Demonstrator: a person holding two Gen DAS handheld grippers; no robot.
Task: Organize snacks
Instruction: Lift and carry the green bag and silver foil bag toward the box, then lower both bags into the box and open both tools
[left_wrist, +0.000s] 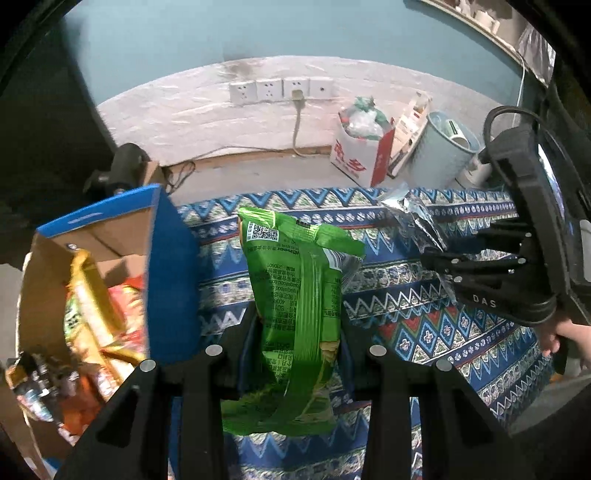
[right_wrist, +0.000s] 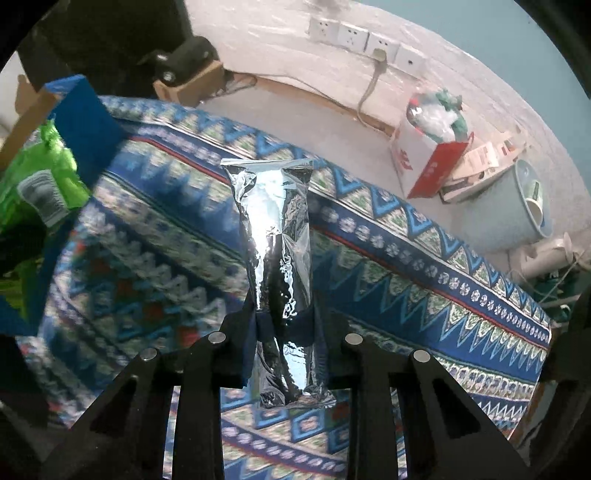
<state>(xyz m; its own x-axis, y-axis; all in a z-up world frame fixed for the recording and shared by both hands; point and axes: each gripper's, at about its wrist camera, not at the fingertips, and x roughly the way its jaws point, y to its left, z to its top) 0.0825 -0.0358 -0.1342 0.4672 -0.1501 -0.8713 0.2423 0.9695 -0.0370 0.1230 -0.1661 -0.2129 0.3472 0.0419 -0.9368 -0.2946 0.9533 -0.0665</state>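
Observation:
My left gripper (left_wrist: 297, 332) is shut on a green snack packet (left_wrist: 295, 288), which hangs lifted above the patterned cloth (left_wrist: 424, 332). To its left stands a blue cardboard box (left_wrist: 166, 266), open at the top, with several snack packets (left_wrist: 96, 314) inside. My right gripper (right_wrist: 284, 325) is shut on a narrow silver foil packet (right_wrist: 275, 236), held upright over the cloth (right_wrist: 406, 277). The left wrist view shows the right gripper (left_wrist: 436, 258) at the right, with the silver foil packet (left_wrist: 410, 210) in it. The right wrist view catches the green packet (right_wrist: 40, 184) and the blue box (right_wrist: 85, 125) at the far left.
Beyond the cloth lies bare floor below a wall with sockets (left_wrist: 280, 90) and a plugged cable. A red and white box (left_wrist: 364, 147) full of rubbish and a pale blue bin (left_wrist: 443, 151) stand at the back right. A person's hand (left_wrist: 569, 336) holds the right gripper.

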